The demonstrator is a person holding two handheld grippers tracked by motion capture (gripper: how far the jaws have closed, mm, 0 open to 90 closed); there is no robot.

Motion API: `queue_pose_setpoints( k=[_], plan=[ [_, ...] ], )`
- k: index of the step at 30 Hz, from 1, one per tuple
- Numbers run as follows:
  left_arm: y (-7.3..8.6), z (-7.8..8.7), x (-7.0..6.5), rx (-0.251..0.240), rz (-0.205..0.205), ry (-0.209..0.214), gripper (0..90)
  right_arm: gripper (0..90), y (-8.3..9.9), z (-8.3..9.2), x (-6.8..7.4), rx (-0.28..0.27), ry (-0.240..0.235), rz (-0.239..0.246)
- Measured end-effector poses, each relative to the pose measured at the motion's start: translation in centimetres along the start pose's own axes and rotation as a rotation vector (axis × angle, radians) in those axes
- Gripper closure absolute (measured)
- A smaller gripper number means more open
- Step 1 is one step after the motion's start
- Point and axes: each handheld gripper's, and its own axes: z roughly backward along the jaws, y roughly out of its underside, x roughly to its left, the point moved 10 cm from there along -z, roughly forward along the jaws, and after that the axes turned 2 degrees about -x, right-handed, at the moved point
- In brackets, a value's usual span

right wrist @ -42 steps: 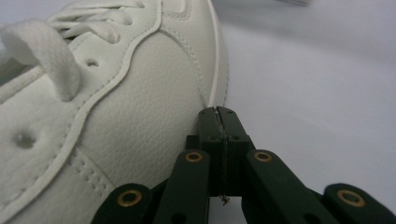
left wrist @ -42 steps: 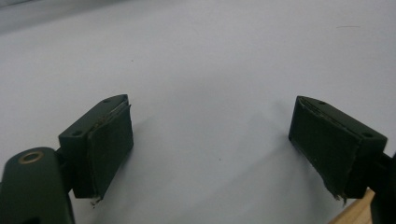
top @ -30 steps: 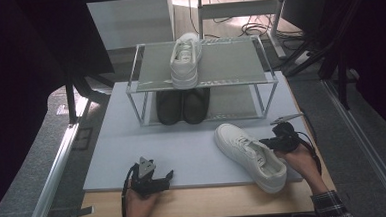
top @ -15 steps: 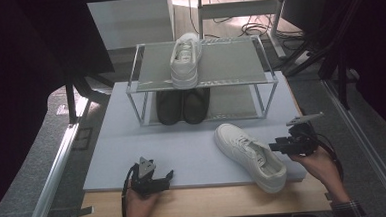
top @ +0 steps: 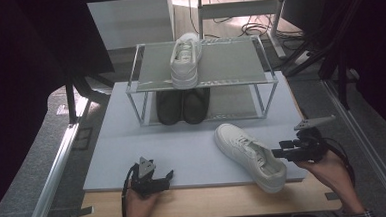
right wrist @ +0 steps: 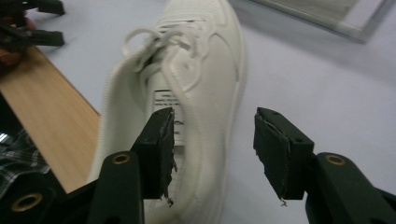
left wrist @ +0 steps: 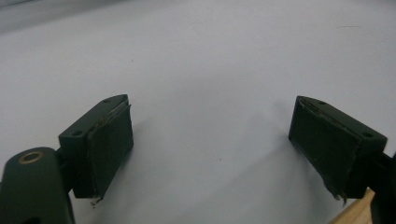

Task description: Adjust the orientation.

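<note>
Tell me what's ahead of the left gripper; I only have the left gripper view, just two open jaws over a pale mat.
Observer: Nothing sits between them. In the high view the left gripper rests at the mat's near edge, pointing right toward a white sneaker lying on the mat.
Operator: Is the other gripper on it?
Observer: Not clamped. The right gripper is open, one jaw inside the sneaker's heel opening, the other outside its wall.
Operator: Where would the sneaker go?
Observer: Probably the rack behind it: a matching sneaker stands alone on the top shelf, and dark shoes sit below.
</note>
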Motion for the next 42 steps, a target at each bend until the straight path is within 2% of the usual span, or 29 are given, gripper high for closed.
queue_pose_setpoints(
  k=[4, 8, 13, 16, 21, 23, 25, 26, 36, 42],
  plan=[
    [0.0, 0.0, 0.0, 0.000, 0.000, 0.000, 13.3, 45.4, -0.1, -0.9, 0.5, 0.025, -0.016, 0.014],
    [0.0, 0.0, 0.0, 0.000, 0.000, 0.000, 13.3, 49.7, -0.1, -1.8, 0.7, 0.044, -0.013, 0.046],
    [0.0, 0.0, 0.0, 0.000, 0.000, 0.000, 13.3, 59.0, -0.2, -2.8, 0.7, 0.069, -0.003, 0.080],
    [0.0, 0.0, 0.0, 0.000, 0.000, 0.000, 13.3, 65.9, -0.3, -3.1, 0.4, 0.082, 0.025, 0.102],
    [0.0, 0.0, 0.0, 0.000, 0.000, 0.000, 13.3, 73.0, -0.3, -3.1, 0.4, 0.093, 0.026, 0.108],
    [0.0, 0.0, 0.0, 0.000, 0.000, 0.000, 13.3, 79.2, -0.5, -2.9, 0.5, 0.095, 0.031, 0.092],
    [0.0, 0.0, 0.0, 0.000, 0.000, 0.000, 13.3, 81.5, -0.5, -2.9, 0.4, 0.098, 0.037, 0.086],
    [0.0, 0.0, 0.0, 0.000, 0.000, 0.000, 13.3, 82.0, -0.5, -2.9, 0.4, 0.094, 0.026, 0.067],
    [0.0, 0.0, 0.0, 0.000, 0.000, 0.001, 13.3, 83.5, -1.2, -2.6, 0.1, 0.063, -0.042, -0.065],
    [0.0, 0.0, 0.0, 0.000, 0.000, 0.001, 13.3, 83.8, -1.9, -1.9, 0.0, 0.032, -0.087, -0.145]
  ],
)
